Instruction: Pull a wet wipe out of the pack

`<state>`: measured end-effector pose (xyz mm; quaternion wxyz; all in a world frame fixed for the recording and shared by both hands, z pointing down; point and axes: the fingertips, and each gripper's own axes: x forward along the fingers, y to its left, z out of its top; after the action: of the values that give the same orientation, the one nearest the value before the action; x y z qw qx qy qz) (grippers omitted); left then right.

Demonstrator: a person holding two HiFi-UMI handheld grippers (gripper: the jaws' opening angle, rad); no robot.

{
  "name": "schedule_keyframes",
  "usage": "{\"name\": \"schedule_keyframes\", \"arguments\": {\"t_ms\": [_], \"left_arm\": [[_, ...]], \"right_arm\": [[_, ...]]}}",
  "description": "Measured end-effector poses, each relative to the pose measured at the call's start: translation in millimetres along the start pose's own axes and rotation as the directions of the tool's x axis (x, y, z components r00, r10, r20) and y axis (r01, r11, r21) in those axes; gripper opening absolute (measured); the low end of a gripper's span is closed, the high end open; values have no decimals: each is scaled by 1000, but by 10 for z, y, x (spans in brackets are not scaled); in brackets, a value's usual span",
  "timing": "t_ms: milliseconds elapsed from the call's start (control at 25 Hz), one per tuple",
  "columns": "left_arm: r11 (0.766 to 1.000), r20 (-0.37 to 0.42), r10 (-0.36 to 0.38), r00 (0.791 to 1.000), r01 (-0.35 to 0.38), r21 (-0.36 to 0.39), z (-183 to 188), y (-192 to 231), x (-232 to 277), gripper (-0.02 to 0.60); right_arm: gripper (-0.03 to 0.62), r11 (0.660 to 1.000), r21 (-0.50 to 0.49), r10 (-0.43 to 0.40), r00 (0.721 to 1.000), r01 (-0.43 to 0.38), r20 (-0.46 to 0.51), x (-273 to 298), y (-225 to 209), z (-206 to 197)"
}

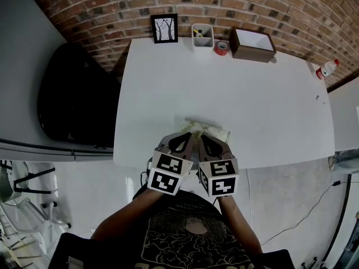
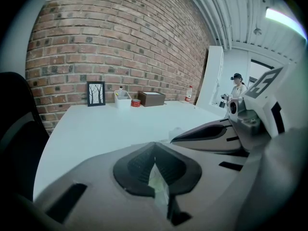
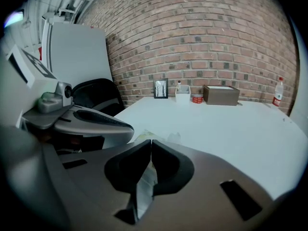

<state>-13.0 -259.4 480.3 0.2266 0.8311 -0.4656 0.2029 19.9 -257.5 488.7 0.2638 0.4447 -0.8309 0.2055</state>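
The pack [image 1: 208,129] sits right at the near edge of the desk [image 1: 168,88], directly in front of the person. It's a soft, pale greenish pouch and looks light and crinkly, so I'd bet it lifts or slides as soon as anything tugs on it. The film is probably slippery too. The wipe itself should be limp, damp and easy to tear, so take it low down near the opening, not by a corner.

Both tools are on it side by side. The left tool [image 1: 188,138] is clamped down, with a pale greenish strip [image 2: 160,189] pinched between its jaws. The right tool [image 1: 206,140] is closed on a thin whitish sheet [image 3: 144,189]. Honestly can't tell whether either bit is wipe or just pack film. My guess is one tool needs to pin the pack down while the other pulls.

Everything else is well away along the back edge by the brick wall: a frame [image 1: 165,28], a pen cup [image 1: 202,36] and a box [image 1: 253,43].
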Motion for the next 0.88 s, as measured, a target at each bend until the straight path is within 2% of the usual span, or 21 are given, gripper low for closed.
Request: {"name": "schedule_keyframes", "arguments": {"t_ms": [880], "left_arm": [[1000, 54, 32, 998, -32, -1, 42, -159, -158, 12]], "right_arm": [[17, 1000, -5, 1, 993, -1, 115, -311, -71, 246]]}}
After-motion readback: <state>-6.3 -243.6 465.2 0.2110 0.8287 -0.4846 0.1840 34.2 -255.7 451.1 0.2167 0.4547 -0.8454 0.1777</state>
